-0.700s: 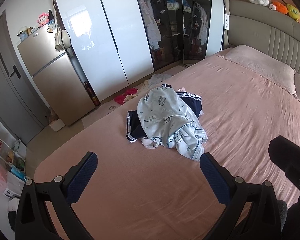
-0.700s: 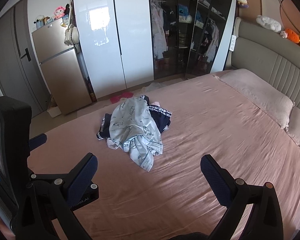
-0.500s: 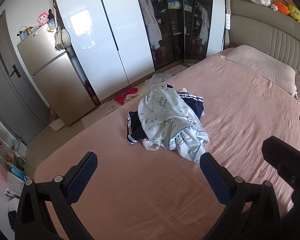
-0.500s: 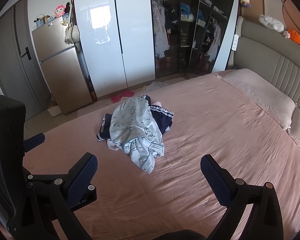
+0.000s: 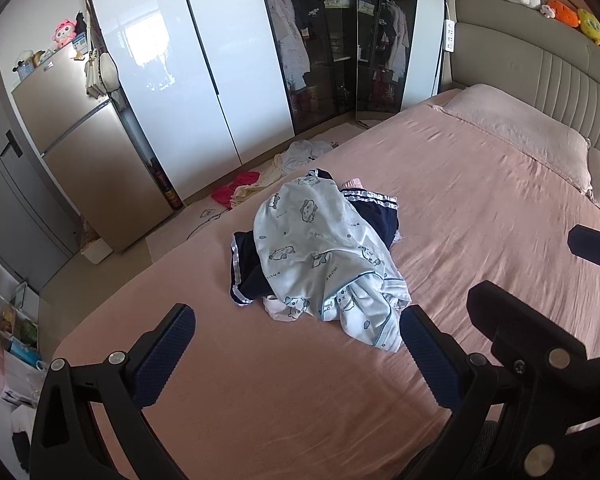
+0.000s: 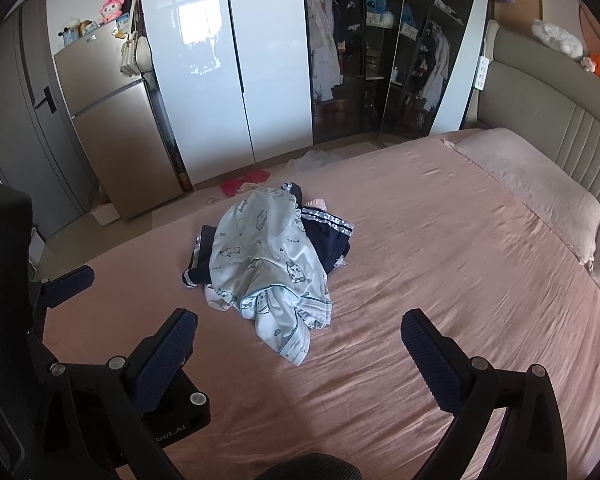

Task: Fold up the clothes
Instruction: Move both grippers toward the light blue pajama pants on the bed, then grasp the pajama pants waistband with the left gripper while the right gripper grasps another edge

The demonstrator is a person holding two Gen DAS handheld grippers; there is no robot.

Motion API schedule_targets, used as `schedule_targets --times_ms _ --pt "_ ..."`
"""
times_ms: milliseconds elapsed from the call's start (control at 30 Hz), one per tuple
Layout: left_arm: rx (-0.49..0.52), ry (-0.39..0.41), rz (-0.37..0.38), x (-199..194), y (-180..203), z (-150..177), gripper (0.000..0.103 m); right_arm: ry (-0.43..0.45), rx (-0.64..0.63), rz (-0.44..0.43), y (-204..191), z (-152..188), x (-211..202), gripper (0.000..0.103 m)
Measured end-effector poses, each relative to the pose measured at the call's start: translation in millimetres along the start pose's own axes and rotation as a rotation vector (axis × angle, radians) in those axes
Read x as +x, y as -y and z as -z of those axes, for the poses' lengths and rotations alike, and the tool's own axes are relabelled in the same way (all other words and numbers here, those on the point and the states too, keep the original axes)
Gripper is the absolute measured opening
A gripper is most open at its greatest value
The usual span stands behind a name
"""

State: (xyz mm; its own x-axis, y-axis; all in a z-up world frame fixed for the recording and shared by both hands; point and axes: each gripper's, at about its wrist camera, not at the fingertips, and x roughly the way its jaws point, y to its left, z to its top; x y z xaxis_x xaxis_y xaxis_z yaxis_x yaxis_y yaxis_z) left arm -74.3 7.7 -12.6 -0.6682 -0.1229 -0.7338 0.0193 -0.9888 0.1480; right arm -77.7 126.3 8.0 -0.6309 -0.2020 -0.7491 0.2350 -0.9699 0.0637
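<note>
Left gripper (image 5: 296,346): my two blue-padded fingers spread wide, holding nothing, low in the frame above the pink bedsheet (image 5: 480,208).
Right gripper (image 6: 298,350): fingers wide apart too, nothing between them.
Clothes: a crumpled pale blue cartoon-print pyjama top (image 5: 324,256) lies over a navy white-trimmed garment (image 5: 374,216), heaped mid-frame on the sheet, just beyond my fingertips.
Background: glossy white wardrobe (image 6: 228,60) at upper centre.

bare pink bed (image 6: 440,280) surrounds the clothes heap (image 6: 268,256) on every side.
</note>
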Motion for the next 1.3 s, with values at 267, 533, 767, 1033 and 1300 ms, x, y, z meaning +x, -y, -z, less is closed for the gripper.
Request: schedule_targets --times_ms 267,533,767,1033,1300 --pt "0.018 -0.023 -0.014 31.5 -0.2 -12.5 0.103 -0.013 0.01 0.004 12.6 -16.7 35.7 0.103" --pt "0.007 -0.056 -0.005 68.8 -7.0 -6.3 0.103 -0.043 0.075 -0.046 42.6 -18.8 67.9 0.103" --pt "-0.098 -0.128 0.113 108.1 -19.3 6.4 0.103 -0.101 0.089 -0.109 52.8 0.3 112.3 0.103" --pt "-0.143 -0.161 0.229 153.7 -12.5 12.3 0.103 -0.146 0.053 -0.145 53.7 19.3 158.3 0.103" --pt "-0.037 -0.15 0.247 184.2 3.2 16.5 0.103 -0.189 0.05 -0.126 66.5 31.0 189.2 0.103"
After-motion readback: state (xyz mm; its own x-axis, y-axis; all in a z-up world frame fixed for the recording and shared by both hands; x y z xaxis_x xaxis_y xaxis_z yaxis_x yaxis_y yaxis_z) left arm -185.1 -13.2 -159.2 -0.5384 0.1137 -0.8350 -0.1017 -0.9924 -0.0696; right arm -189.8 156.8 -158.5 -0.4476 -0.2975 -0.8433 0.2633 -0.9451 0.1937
